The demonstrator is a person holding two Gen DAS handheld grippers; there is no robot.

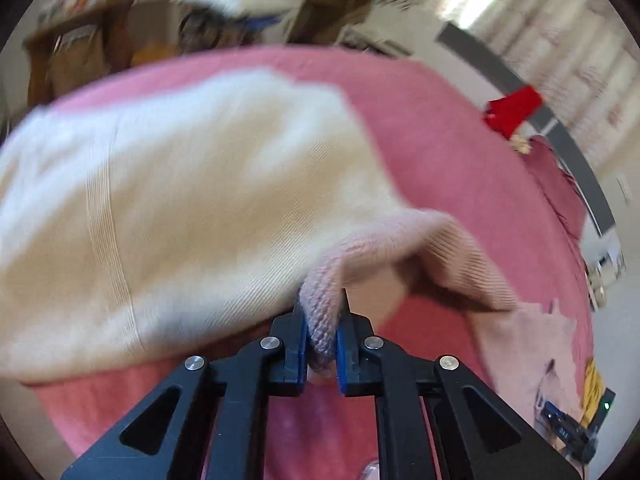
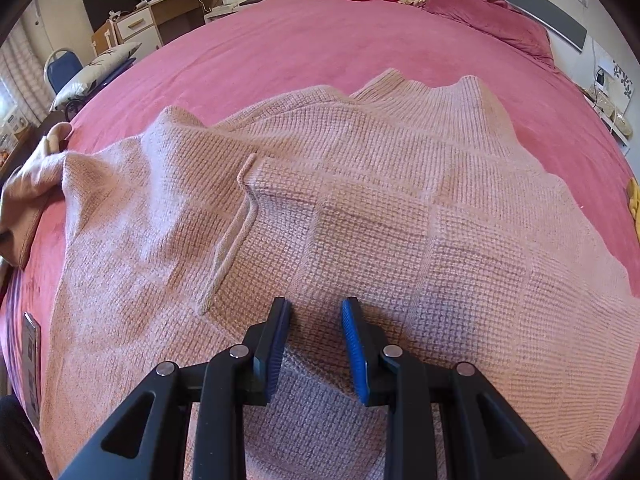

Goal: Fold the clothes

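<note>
- looking through my left wrist view, i see the left tool [image 1: 323, 332] clamped nearly shut on a bunched fold of the pink knit sweater [image 1: 332, 264], the fabric squeezed between the blue pads [image 1: 342, 356] and lifted off the bed [image 1: 440, 128].
- only this view shows a cream-white cloth [image 1: 180, 200] spread on the bed beside that raised fold; it is blurred, so i cannot tell what garment it is.
- a red garment [image 1: 512, 108] lies near the headboard, and a small dark device with a green light [image 1: 576, 420] sits at the lower right edge.
- my right wrist view is sharp and gives what the left one cannot: the sweater [image 2: 360, 208] spread wide over the pink bed [image 2: 280, 40], rumpled into ridges, with a seam running down its middle.
- the right tool [image 2: 316, 344] stands partly open, its fingers low over the knit; whether the pads [image 2: 354, 352] press on it or pinch any cloth i cannot tell.
- the left edge of that view shows the sweater's corner gathered up, a dark flat object [image 2: 31, 360] on the bed, and a blue chair [image 2: 64, 66] beyond.
</note>
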